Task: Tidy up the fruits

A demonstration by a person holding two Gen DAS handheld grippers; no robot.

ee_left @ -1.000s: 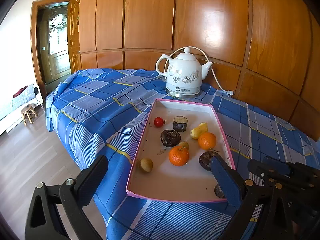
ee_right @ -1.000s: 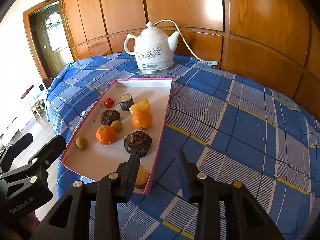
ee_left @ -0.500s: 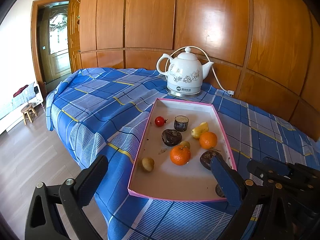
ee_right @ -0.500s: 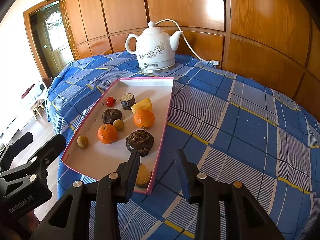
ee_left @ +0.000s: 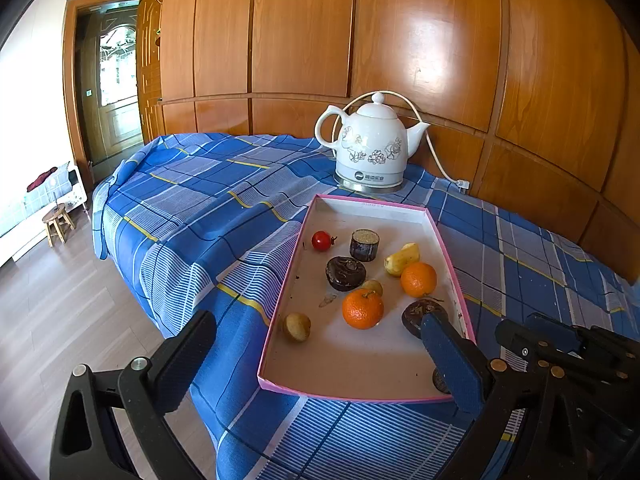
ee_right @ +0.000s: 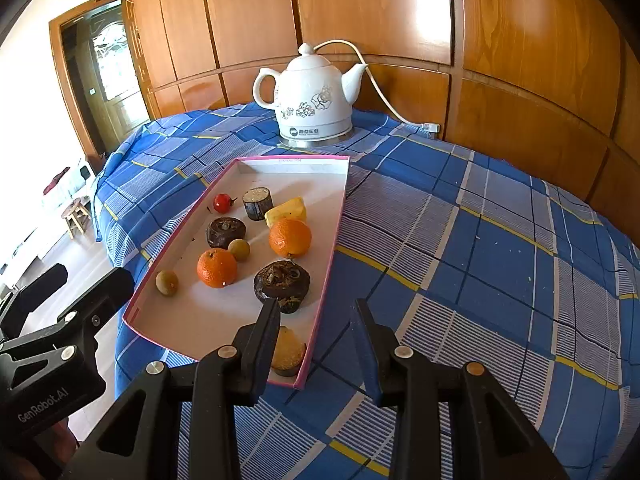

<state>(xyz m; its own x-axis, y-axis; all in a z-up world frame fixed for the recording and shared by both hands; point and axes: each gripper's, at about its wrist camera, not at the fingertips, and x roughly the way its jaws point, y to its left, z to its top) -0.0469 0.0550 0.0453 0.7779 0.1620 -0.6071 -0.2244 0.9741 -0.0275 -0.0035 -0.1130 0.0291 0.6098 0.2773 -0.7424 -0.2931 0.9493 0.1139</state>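
You are holding both tools low at the near edge of the table: your left gripper (ee_left: 320,360) is standing wide open with nothing between its pads, and your right gripper (ee_right: 316,328) is spread open too, gripping nothing, its left finger (ee_right: 266,332) hanging just over the near right corner of the tray (ee_right: 192,332). Over the last second very little is changing; both cameras are drifting only slightly, the tray is sitting a touch lower and farther right in the left view, and no fruit is shifting, so the sorting is standing exactly as it was. Right under that finger a cut yellow piece (ee_right: 287,350) is lying in the corner, and just beyond it a dark wrinkled fruit (ee_right: 282,280) is sitting near the right wall. Moving on, two oranges (ee_right: 217,268) (ee_right: 290,237) are resting mid-tray with a small green-brown fruit (ee_right: 239,249) between them, and another small round one (ee_right: 167,282) is lying apart by the left wall. Farther in are a second dark fruit (ee_right: 225,232), a yellow wedge (ee_right: 286,211), a dark cylinder-shaped piece (ee_right: 258,203) and a red tomato (ee_right: 222,203). Everything is already lying inside the tray, loosely scattered rather than grouped by kind. Behind it a white kettle (ee_right: 314,98) is standing on the blue checked cloth (ee_right: 480,240).
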